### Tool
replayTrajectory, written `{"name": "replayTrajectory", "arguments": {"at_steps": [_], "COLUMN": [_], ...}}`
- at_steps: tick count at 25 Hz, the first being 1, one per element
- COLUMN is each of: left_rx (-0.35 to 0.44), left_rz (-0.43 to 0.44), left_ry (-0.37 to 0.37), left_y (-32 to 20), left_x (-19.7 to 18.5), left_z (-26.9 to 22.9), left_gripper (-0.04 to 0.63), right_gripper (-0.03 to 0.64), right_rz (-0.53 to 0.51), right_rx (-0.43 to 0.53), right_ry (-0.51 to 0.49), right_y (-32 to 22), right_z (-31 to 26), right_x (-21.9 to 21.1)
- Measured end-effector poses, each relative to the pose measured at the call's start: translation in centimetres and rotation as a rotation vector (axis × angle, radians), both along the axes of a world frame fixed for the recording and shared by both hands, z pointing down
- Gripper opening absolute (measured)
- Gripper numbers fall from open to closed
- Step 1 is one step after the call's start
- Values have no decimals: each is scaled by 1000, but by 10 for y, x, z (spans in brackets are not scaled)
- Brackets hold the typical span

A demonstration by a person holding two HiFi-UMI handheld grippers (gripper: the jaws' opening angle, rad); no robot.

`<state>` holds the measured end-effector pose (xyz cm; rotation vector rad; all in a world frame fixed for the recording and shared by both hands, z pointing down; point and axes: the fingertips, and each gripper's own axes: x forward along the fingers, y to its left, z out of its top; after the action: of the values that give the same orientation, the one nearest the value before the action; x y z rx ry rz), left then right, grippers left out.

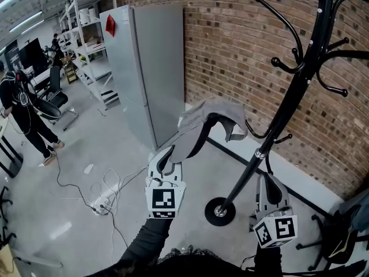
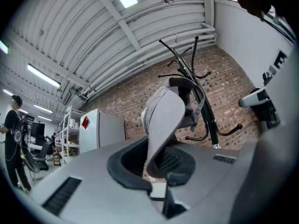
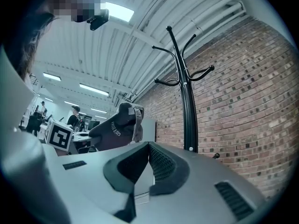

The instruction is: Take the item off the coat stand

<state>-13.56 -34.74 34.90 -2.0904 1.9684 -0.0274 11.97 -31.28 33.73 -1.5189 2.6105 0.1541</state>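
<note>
L gripper (image 1: 167, 156) jaws clamped on grey cap (image 1: 210, 120) brim, cap held up just beside a coat stand (image 1: 271, 126) hook. R gripper (image 1: 268, 184) jaws together, empty. Risk: strap snags the hook, or brim slips from the thin grip.

left tongs (image 1: 166, 155), right tongs (image 3: 148, 147): grey shells, black ribbed pads (image 3: 164, 164) | marker cubes (image 1: 164, 202): black-white squares | sleeves (image 1: 144, 242): black

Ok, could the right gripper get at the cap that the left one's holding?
Probably yes. The cap is up in open air in the left gripper, off the coat stand, with nothing between it and the right gripper, whose shut jaws would need opening first.
</note>
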Motion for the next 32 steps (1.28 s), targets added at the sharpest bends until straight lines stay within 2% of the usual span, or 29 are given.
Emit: {"name": "replayTrajectory", "arguments": {"at_steps": [9,17,21,32], "left_rx": [-95,-121,-122,-84], "left_rz": [72,73,76,98], "left_ry": [77,67,84,69], "left_y": [19,29,30,31], "left_x": [17,17,18,28], "left_z": [33,42,43,30], "left_gripper": [26,26,26,26], "right_gripper": [9,9,9,9], "right_rz": [7,3,-3,-25], "right_rx": [-33,-45,-50,-42], "right_ry": [89,99,92,104], "right_y": [-8,-11,-11,-3], "right_z": [17,26,27,27], "right_x": [-9,-22,-24,-31]}}
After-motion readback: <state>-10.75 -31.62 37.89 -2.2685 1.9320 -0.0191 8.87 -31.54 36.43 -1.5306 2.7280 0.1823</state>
